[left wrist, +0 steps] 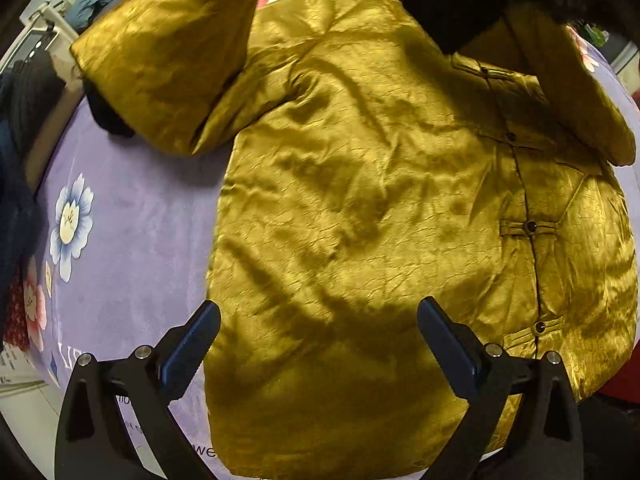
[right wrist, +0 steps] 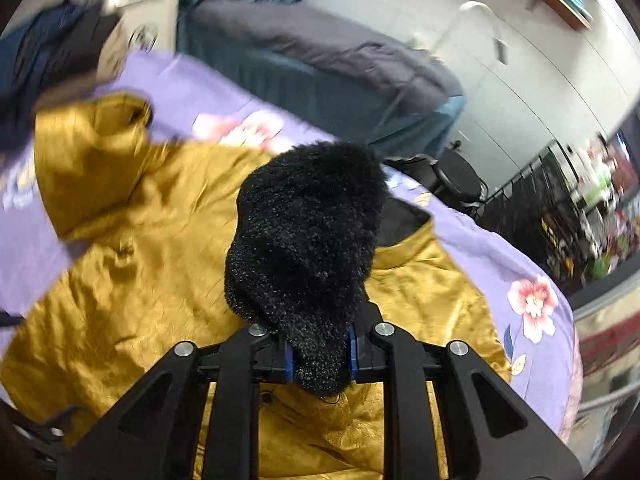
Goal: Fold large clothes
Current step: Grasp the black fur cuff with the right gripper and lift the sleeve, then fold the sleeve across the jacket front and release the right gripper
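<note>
I'm over one garment here: a mustard-gold padded jacket (left wrist: pixel 360 208) spread front-up on the lilac floral bedspread (left wrist: pixel 132 232), filling the centre and right of the left wrist frame. Down its placket on the right I count four dark knot buttons (left wrist: pixel 531 226), each on a frog loop.

One sleeve (left wrist: pixel 164 56) is folded up at the upper left of that frame, with its black fleece cuff poking out underneath at the left. The second sleeve (left wrist: pixel 580 108) is lifted across the upper right, ending in a black fleece cuff (left wrist: pixel 448 4) at the top edge.

My left gripper (left wrist: pixel 318 344) sits at the bottom of its frame, the two blue-padded fingers (left wrist: pixel 188 352) spread wide apart and holding nothing; one hangs over the bedspread at the jacket's hem corner, the other over the gold fabric.

In the right wrist view, my right gripper (right wrist: pixel 320 354) is pinching that fleece cuff (right wrist: pixel 304 248), the jaws pressed against it from both sides; the black pile bulges up through the middle of the frame, above the jacket body (right wrist: pixel 132 292).

Behind, at the top of the right wrist frame, one second bed with a grey cover (right wrist: pixel 340 52) stands by a white wall, and a black wire rack (right wrist: pixel 540 200) sits at the right edge. The view is motion-blurred.
</note>
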The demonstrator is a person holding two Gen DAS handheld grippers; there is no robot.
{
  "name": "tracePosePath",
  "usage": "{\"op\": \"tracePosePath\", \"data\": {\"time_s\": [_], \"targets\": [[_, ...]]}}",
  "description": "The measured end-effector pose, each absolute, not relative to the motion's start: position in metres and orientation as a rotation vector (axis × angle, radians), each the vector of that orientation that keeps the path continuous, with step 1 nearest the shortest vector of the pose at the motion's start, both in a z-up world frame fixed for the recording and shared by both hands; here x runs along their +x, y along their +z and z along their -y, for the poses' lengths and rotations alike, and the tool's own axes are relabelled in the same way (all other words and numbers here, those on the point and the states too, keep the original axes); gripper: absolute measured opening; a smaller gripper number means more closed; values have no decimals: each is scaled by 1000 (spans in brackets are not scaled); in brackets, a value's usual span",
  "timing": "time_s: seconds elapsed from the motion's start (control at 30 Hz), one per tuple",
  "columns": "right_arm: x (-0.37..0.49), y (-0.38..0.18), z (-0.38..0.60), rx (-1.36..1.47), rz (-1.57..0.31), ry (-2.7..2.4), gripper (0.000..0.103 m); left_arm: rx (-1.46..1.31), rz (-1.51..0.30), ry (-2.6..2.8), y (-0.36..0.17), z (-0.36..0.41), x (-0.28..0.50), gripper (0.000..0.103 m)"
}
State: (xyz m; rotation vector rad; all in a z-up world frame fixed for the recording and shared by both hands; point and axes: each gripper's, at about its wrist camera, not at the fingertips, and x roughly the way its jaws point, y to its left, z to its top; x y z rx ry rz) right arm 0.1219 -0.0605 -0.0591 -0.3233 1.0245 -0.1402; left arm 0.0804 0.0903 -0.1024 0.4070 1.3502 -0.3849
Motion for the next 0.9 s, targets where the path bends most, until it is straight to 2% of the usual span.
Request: {"op": "tracePosePath", "data": {"time_s": [0.07,0.17,0.23,0.27,0.4,0.53,0.6,0.67,0.77,0.9], "targets": [[121,-74,48,-360,-1052,-113,21,399,-1357,-374,-101,-101,78,97],[119,-95,32,-416,-1089,-89,30,390,-1367,-362,-101,-110,77,97],[114,-105,23,-440,-1122,-71,45,388,-1368,-357,-100,-113,76,97],[111,-110,18,-459,-1138,-58,58,386,-1368,-356,-99,-117,76,97],[94,-121,0,-578,-1132,-6,70,388,-1369,-353,-99,-120,75,97],[72,-123,4,-568,-1144,31,74,395,-1370,-350,-104,-106,86,97],[63,-117,6,-532,-1129,62,81,398,-1371,-347,-104,-104,88,97],[52,-111,5,-549,-1091,88,84,402,-1373,-343,-104,-102,92,97],[40,-107,6,-562,-1068,94,84,401,-1369,-331,-103,-96,99,97],[33,-101,26,-438,-1085,61,84,396,-1354,-326,-99,-92,110,97]]}}
